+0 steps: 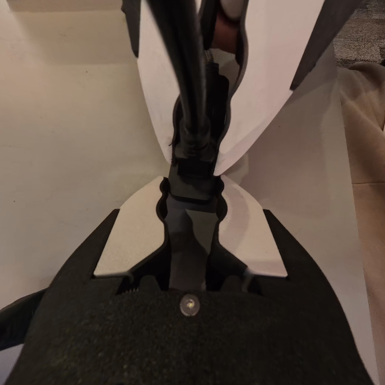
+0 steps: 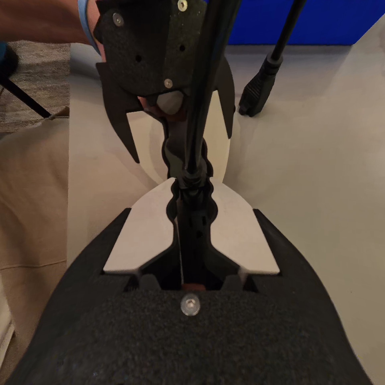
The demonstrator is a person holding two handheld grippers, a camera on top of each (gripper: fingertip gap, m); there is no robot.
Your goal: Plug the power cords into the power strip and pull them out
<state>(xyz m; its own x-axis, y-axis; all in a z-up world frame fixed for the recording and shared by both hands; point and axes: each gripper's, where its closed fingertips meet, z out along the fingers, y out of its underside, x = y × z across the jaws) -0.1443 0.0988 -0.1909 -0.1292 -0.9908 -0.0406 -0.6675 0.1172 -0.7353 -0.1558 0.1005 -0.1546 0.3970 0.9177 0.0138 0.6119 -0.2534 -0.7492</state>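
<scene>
My left gripper (image 1: 191, 181) is shut on the end of a black block, which looks like the power strip (image 1: 190, 192). My right gripper (image 1: 194, 166) comes in from the top, tip to tip with it, and is shut on a black plug (image 1: 193, 143) whose cords (image 1: 187, 62) run up out of view. In the right wrist view my right gripper (image 2: 191, 183) clamps that plug (image 2: 191, 187), with the cord (image 2: 200, 104) rising past the left gripper (image 2: 190, 166). I cannot tell whether the plug is seated. A second black plug (image 2: 256, 93) lies loose on the table.
The pale table top (image 2: 312, 187) lies under both grippers. A person's beige clothing (image 1: 366, 145) is at its edge, also in the right wrist view (image 2: 31, 187). A blue panel (image 2: 291, 20) stands at the back. A hand (image 2: 41, 20) holds the left gripper. Less than 4 cm separates the two grippers' tips.
</scene>
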